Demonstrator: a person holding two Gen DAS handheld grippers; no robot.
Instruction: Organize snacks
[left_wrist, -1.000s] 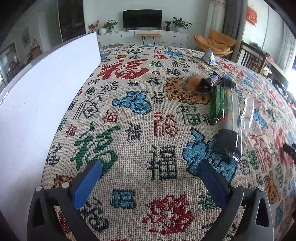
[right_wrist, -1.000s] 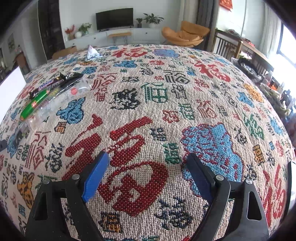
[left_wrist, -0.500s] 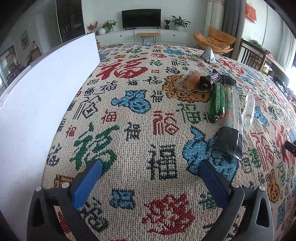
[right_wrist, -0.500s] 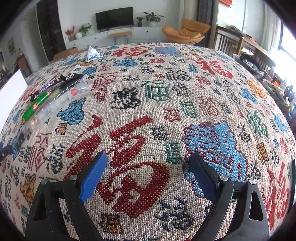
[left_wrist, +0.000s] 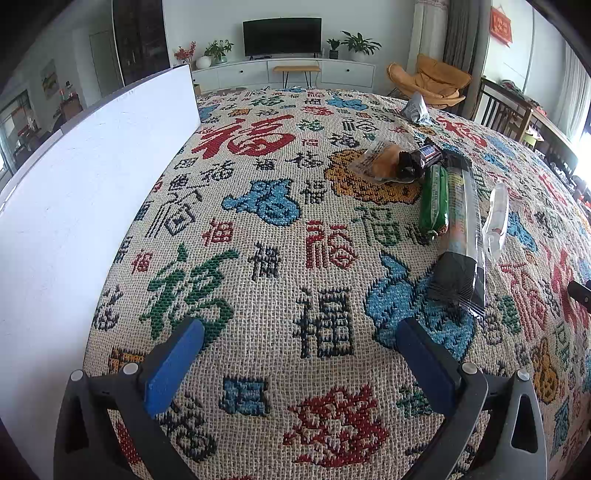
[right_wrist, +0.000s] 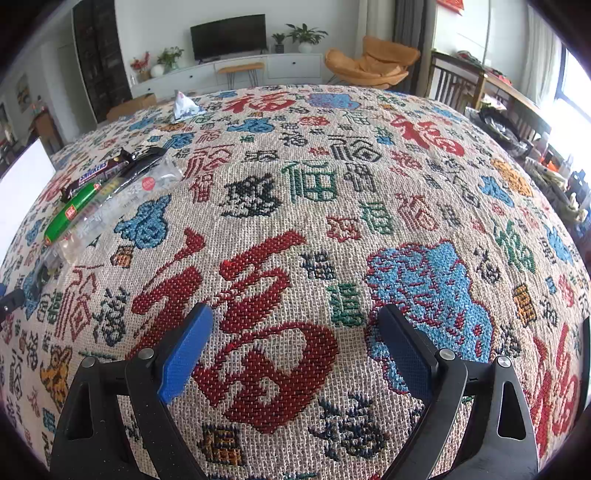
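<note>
Several snacks lie in a row on the patterned tablecloth (left_wrist: 273, 229): a bun in clear wrap (left_wrist: 380, 162), a dark chocolate bar (left_wrist: 421, 160), a green stick pack (left_wrist: 434, 201), a long black-ended packet (left_wrist: 460, 236) and a clear packet (left_wrist: 495, 218). My left gripper (left_wrist: 299, 341) is open, low over the cloth, short and left of them. In the right wrist view the chocolate bar (right_wrist: 98, 171), green pack (right_wrist: 70, 212) and clear packet (right_wrist: 122, 203) sit far left. My right gripper (right_wrist: 295, 338) is open over bare cloth, holding nothing.
A tall white board (left_wrist: 85, 206) stands along the table's left side. A small silver-blue pouch (left_wrist: 415, 109) lies near the far edge, seen also as the pouch (right_wrist: 184, 107) from the right. Chairs (right_wrist: 454, 92) and a side table crowd the right edge.
Both grippers have drifted slightly; the left view now sits a little closer to the snack row. Nothing was grasped or moved on the table.
</note>
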